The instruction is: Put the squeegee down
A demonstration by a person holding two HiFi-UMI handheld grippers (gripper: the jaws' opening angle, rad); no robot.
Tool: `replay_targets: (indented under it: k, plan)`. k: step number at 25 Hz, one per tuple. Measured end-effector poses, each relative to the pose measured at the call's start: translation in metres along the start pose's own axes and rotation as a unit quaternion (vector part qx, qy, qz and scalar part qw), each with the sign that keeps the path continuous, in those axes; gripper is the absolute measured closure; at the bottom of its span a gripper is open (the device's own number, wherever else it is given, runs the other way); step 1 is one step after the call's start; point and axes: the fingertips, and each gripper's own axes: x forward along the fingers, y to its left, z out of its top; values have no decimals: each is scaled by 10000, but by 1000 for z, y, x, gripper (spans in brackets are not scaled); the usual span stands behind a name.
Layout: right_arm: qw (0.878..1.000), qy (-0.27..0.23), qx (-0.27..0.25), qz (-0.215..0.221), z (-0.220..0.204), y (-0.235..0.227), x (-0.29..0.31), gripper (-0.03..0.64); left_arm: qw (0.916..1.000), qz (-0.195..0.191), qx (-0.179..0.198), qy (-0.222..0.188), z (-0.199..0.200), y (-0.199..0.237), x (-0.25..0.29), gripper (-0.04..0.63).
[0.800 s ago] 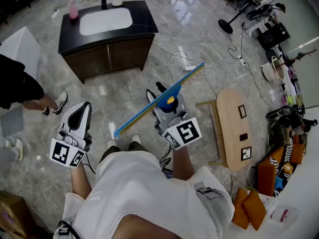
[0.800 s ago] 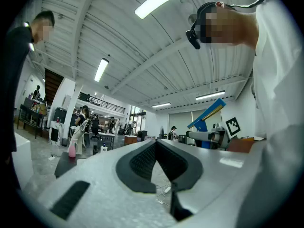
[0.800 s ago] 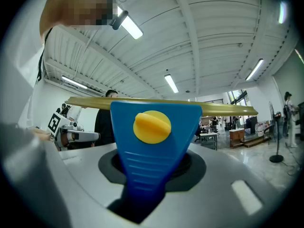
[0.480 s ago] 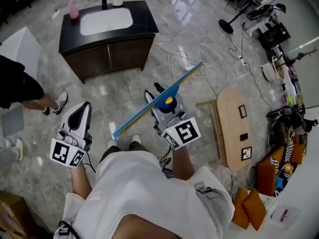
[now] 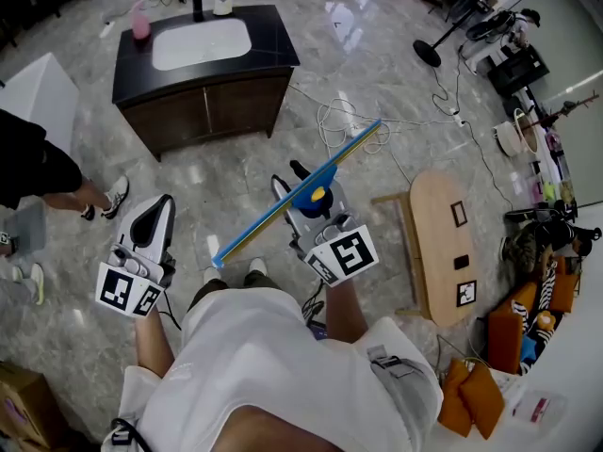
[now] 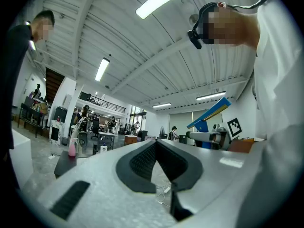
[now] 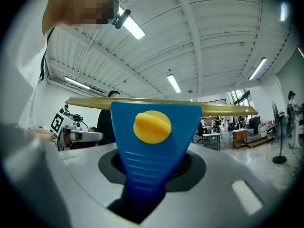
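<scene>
A blue squeegee [image 5: 273, 212] with a yellow knob and a long blue-and-yellow blade stands between my two hands, above the marble floor. My right gripper [image 5: 303, 188] is shut on its handle, and the blade lies slantwise across the jaws. In the right gripper view the squeegee [image 7: 149, 141] rises straight out of the right gripper [image 7: 152, 172], its blade level across the top. My left gripper [image 5: 160, 205] hangs to the left, apart from the squeegee. The left gripper [image 6: 156, 144] holds nothing, and its black pads meet at the tips.
A dark vanity with a white sink [image 5: 203, 64] stands ahead, a pink bottle [image 5: 139, 22] on it. Loose white cables [image 5: 344, 116] lie on the floor beyond the blade. A low wooden bench [image 5: 443, 243] is at the right. A person [image 5: 38, 168] stands at the left.
</scene>
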Motion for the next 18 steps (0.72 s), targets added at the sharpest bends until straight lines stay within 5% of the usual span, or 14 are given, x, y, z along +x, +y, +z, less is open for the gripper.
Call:
replay_targets:
  k: [18]
  plan:
    - [9997, 16, 45, 242, -10, -48, 1, 474, 9991, 411, 53, 64, -11, -8, 36, 595]
